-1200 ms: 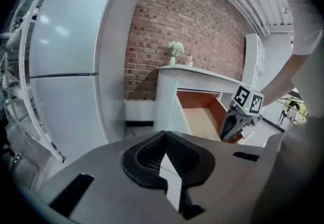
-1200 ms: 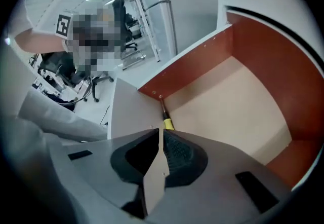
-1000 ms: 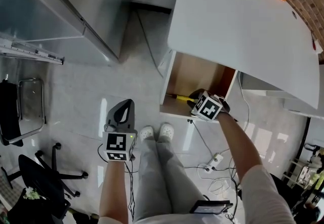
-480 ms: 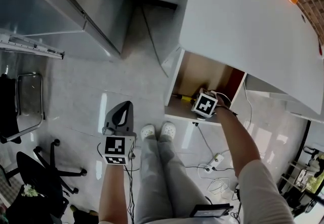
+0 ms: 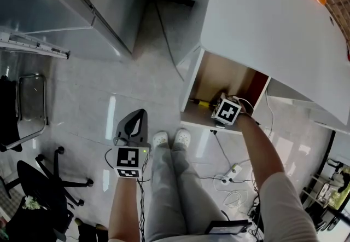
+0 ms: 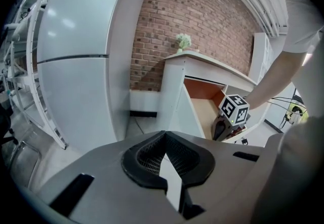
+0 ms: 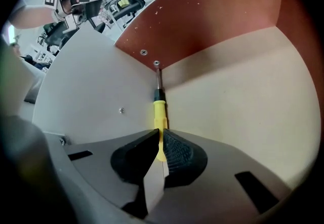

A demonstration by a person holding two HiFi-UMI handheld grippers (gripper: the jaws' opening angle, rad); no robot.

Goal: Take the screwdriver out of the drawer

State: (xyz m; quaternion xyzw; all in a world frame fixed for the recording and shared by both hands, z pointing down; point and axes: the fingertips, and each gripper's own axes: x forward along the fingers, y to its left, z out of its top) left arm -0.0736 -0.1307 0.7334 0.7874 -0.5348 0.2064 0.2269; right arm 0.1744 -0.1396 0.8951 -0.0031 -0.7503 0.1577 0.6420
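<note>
The right hand-held gripper [image 7: 161, 138] seemed clamped on the screwdriver [image 7: 160, 109] in the drawer [image 7: 238, 96]; the left hand-held gripper [image 6: 166, 164] hung closed, empty. Lifting it out was due next

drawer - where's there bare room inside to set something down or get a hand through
The drawer floor is bare from the screwdriver across to the right, up to the reddish wall. It is crowded only along the white side wall, where the screwdriver lies with the right gripper shut on its yellow handle.
</note>
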